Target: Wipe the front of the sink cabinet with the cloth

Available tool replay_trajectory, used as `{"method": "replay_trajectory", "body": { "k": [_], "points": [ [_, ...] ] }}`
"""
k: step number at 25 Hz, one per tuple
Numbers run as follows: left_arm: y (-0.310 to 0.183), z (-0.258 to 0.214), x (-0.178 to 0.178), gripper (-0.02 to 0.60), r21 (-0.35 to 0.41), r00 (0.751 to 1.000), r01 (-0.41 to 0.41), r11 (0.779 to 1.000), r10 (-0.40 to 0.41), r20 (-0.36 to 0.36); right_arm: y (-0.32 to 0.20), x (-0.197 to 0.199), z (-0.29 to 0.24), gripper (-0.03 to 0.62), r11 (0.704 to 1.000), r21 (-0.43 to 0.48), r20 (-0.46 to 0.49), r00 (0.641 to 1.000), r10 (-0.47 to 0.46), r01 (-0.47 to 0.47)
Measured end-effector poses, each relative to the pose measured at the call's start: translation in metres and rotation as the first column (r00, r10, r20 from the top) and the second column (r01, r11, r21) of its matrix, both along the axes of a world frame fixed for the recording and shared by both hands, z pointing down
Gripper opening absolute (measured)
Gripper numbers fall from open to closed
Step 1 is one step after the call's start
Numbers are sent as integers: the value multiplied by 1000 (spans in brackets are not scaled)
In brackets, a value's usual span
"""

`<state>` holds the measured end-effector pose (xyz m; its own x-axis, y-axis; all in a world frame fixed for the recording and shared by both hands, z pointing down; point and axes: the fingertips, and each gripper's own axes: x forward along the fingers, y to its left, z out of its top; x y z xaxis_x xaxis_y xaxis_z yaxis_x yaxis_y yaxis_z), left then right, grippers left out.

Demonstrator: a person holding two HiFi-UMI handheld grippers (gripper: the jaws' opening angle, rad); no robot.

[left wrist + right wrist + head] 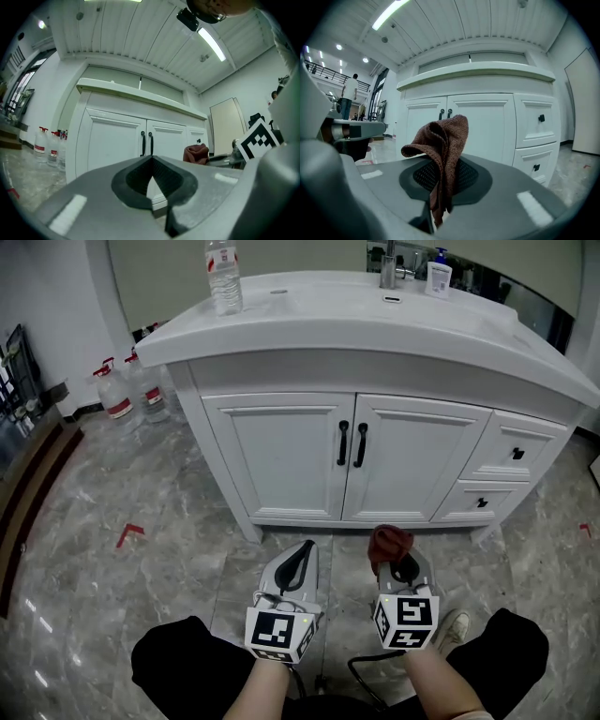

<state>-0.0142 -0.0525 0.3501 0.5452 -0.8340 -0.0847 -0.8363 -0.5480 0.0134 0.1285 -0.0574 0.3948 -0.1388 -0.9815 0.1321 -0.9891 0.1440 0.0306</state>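
The white sink cabinet (347,460) stands ahead with two doors, black handles (352,443) and two drawers at its right. My right gripper (397,562) is shut on a reddish-brown cloth (388,544), held low in front of the right door and apart from it. In the right gripper view the cloth (442,140) sticks up crumpled from between the jaws of the right gripper (440,197), with the cabinet (487,126) behind. My left gripper (297,562) is shut on nothing, level with the right one. In the left gripper view that gripper (152,176) faces the doors (136,145).
A clear water bottle (223,276) stands on the countertop's left, with a tap (388,268) and a soap dispenser (438,277) at the back. Large water jugs (127,390) sit on the marble floor left of the cabinet. A shoe (454,626) shows by my right gripper.
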Motion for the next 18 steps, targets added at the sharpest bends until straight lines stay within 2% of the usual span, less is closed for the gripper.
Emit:
{"method": "replay_trajectory", "body": {
  "k": [4,10,14,18],
  "points": [
    [30,-11,-5,0,35,999,-20,999,20,26,28,-7,-16,80,999,43,-15,1000,2,-1],
    [65,1,-4,0,55,996,-47,997,42,84,52,-12,-21,78,999,42,46,999,-2,0],
    [71,-13,-2,0,98,996,-57,994,50,73,64,-13,-17,78,999,35,29,1000,-5,4],
    [72,-12,0,0,98,996,-61,993,54,72,68,-13,-11,77,1000,27,18,1000,-7,7]
  ]
}}
